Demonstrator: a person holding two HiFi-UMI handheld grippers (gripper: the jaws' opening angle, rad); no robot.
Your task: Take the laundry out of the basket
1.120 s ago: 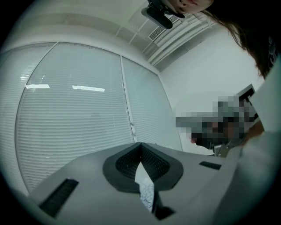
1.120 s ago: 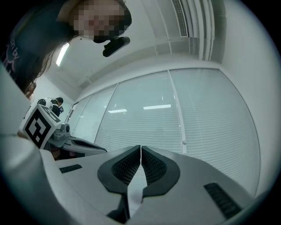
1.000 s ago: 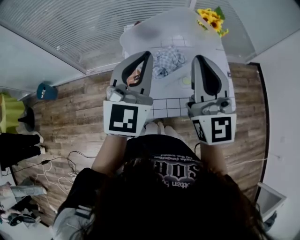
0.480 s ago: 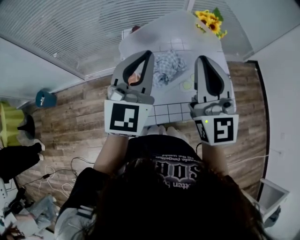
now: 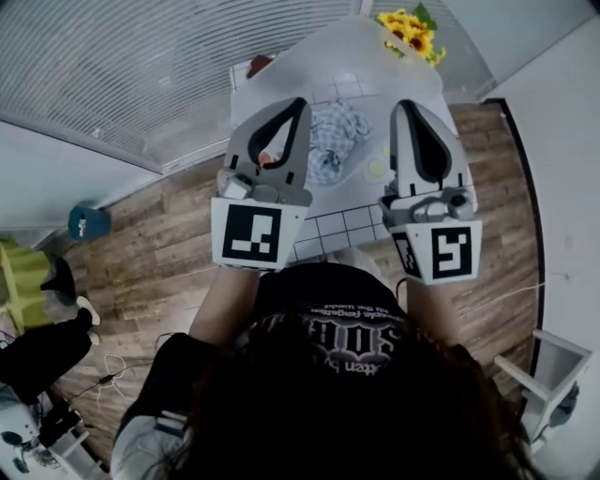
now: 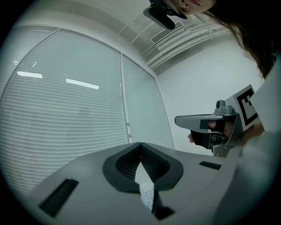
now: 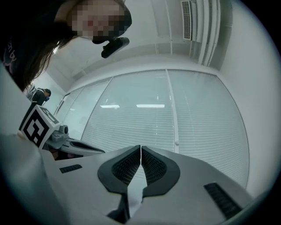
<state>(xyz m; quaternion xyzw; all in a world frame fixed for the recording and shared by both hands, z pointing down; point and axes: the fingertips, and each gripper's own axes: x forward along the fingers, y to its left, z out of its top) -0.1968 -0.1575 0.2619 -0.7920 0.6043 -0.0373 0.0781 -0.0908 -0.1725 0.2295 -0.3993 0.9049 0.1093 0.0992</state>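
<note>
Slid up the frame since a second ago: white worktop (image 5: 337,223), with sunflowers (image 5: 405,28) now near the top edge; white stool (image 5: 553,370) newly in at lower right. Crumpled on the worktop at upper centre, between both raised grippers: blue checked laundry (image 5: 333,141). Left gripper (image 5: 299,103) jaws pressed together, empty; right gripper (image 5: 403,106) jaws likewise closed on nothing. Slatted blinds (image 5: 112,66) across upper left, white wall (image 5: 572,141) down the right edge. Wood floor (image 5: 159,234) open at left, apart from a blue object (image 5: 86,223) and cables (image 5: 103,366) lower left.
</note>
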